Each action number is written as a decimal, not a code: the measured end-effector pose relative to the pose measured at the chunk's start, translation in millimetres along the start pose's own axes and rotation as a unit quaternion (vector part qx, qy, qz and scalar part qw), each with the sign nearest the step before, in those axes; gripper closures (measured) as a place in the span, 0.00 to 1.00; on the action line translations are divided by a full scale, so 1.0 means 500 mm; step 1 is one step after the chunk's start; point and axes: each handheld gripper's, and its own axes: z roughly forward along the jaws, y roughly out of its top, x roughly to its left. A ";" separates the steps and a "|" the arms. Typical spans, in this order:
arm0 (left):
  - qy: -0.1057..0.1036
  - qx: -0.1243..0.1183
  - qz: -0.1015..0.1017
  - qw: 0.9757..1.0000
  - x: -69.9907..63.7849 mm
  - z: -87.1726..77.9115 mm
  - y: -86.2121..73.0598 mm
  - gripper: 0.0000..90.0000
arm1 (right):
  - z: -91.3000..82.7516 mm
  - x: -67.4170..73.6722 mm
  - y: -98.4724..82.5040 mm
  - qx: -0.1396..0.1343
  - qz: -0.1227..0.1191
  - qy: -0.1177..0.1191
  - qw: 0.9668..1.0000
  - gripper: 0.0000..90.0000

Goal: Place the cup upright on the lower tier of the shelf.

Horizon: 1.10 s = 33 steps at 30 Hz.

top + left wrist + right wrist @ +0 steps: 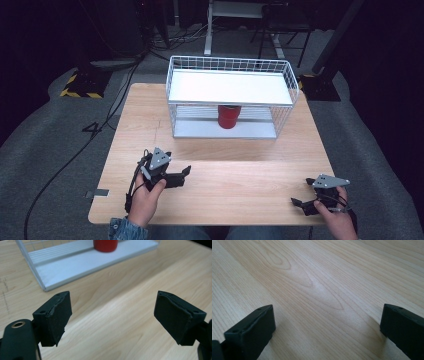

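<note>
A red cylindrical can (229, 116) stands on the lower shelf of a white wire rack (230, 97) at the far middle of the wooden table (215, 170). In the left gripper view the red can (105, 245) sits at the top edge, on the rack's white bottom shelf (75, 263). My left gripper (186, 172) rests near the table's front left, open, nothing between its pads (60, 315). My right gripper (299, 200) lies at the front right edge, open and low over bare wood, its pads (257, 327) wide apart.
The rack's upper white shelf (230, 87) covers the can from above. Grey carpet (45, 140) surrounds the table, with cables (75, 155) on the left and a desk frame (240, 20) and dark stands behind.
</note>
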 end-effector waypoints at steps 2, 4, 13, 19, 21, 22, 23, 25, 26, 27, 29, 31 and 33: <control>-0.003 0.011 0.007 1.000 0.001 -0.006 -0.012 0.17 | 0.000 0.000 0.000 0.000 0.000 0.000 1.000 0.00; -0.004 0.017 0.005 1.000 0.001 -0.011 -0.027 0.17 | 0.000 0.000 0.000 0.000 0.000 0.000 1.000 0.00; 0.003 0.058 -0.016 0.998 0.012 -0.027 -0.108 0.17 | 0.000 0.000 0.000 0.000 0.000 0.000 1.000 0.00; 0.012 0.079 -0.015 0.997 0.029 -0.034 -0.136 0.17 | -0.001 0.001 -0.001 0.000 0.000 -0.001 1.000 0.00; 0.015 0.091 -0.016 0.996 0.031 -0.031 -0.144 0.17 | -0.001 0.001 -0.001 0.000 0.000 -0.001 1.000 0.00; 0.017 0.105 -0.009 0.994 0.033 -0.029 -0.148 0.17 | -0.001 0.001 -0.001 0.000 0.000 -0.001 1.000 0.00; 0.017 0.112 -0.006 0.994 0.031 -0.026 -0.152 0.17 | -0.001 0.001 -0.001 0.000 0.000 -0.001 1.000 0.00; 0.024 0.124 0.007 0.992 0.030 -0.022 -0.155 0.17 | -0.001 0.001 -0.001 0.000 0.000 -0.001 1.000 0.00; 0.024 0.121 0.012 0.992 0.030 -0.019 -0.156 0.17 | -0.001 0.001 -0.001 0.000 0.000 -0.001 1.000 0.00; 0.023 0.123 0.011 0.992 0.030 -0.019 -0.156 0.17 | -0.001 0.001 -0.001 0.000 0.000 -0.001 1.000 0.00; 0.022 0.121 0.012 0.992 0.031 -0.019 -0.156 0.17 | -0.001 0.001 -0.001 0.000 0.000 -0.001 1.000 0.00; 0.016 0.121 0.024 0.992 0.037 -0.021 -0.157 0.16 | -0.001 0.001 -0.001 0.000 0.000 -0.001 1.000 0.00; 0.015 0.120 0.019 0.992 0.037 -0.021 -0.158 0.16 | -0.001 0.001 -0.001 0.000 0.000 -0.001 1.000 0.00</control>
